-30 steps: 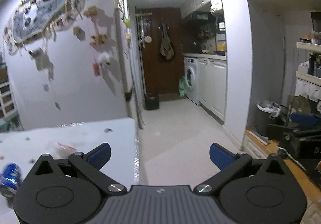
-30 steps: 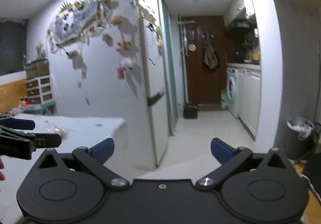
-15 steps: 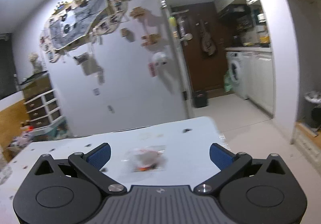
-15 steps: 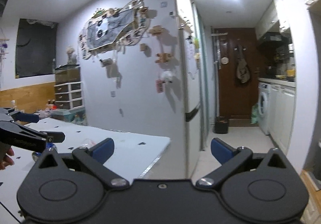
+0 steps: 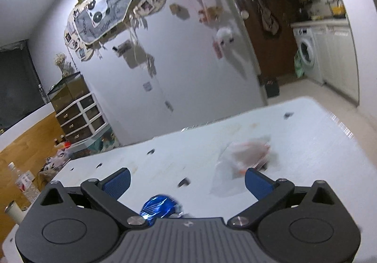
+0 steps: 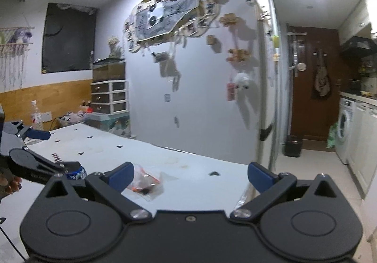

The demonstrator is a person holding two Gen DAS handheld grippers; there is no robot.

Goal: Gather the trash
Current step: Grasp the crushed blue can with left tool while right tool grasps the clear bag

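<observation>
A crushed blue can (image 5: pixel 160 207) lies on the white table (image 5: pixel 188 152), just in front of my left gripper (image 5: pixel 187 184), which is open and empty above it. A clear plastic wrapper with red and orange bits (image 5: pixel 245 159) lies to the right, by the right fingertip. In the right wrist view, my right gripper (image 6: pixel 190 174) is open and empty over the table's near edge. The wrapper (image 6: pixel 145 182) lies by its left fingertip. The left gripper (image 6: pixel 35 156) shows at the left, with the blue can (image 6: pixel 75 173) beneath it.
A grey wall with pinned decorations (image 6: pixel 169 17) stands behind the table. A drawer unit (image 6: pixel 109 98) and a plastic bottle (image 6: pixel 35 114) are at the far left. A corridor with a washing machine (image 6: pixel 345 128) runs to the right, past the table's right edge (image 5: pixel 344 131).
Both grippers have swung left from the corridor toward the table. The can and wrapper have come into view near the left gripper's fingers. Both jaws stay open.
</observation>
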